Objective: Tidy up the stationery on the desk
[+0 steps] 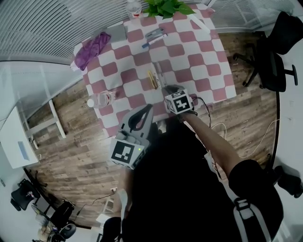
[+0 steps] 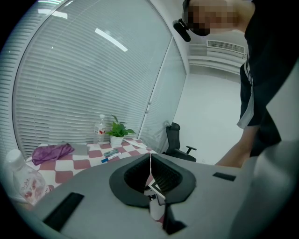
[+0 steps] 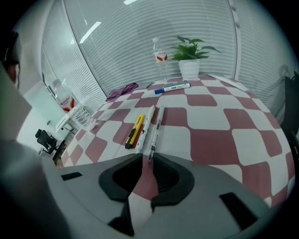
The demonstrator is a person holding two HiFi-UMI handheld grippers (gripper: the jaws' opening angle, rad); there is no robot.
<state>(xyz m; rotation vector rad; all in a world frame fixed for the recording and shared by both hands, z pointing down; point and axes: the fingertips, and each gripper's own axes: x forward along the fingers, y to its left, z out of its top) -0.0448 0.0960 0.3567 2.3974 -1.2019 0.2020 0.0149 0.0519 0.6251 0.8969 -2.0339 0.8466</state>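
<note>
Right gripper view: right tool (image 3: pixel 146 158) slightly parted, grasping nothing, poised by white pen (image 3: pixel 145 125), clear pen (image 3: pixel 157 130) and yellow utility knife (image 3: pixel 135 130) on checkered worktop (image 3: pixel 224 135); left tool (image 2: pixel 150 156) clenched, empty.

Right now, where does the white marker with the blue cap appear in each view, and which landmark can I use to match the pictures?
Head view: marker at upper centre, just below the potted plant.
Left gripper view: marker left of centre, below the potted plant.
Right gripper view: marker at upper centre, below the potted plant, slightly left.
Shared landmark: the potted plant.
</note>
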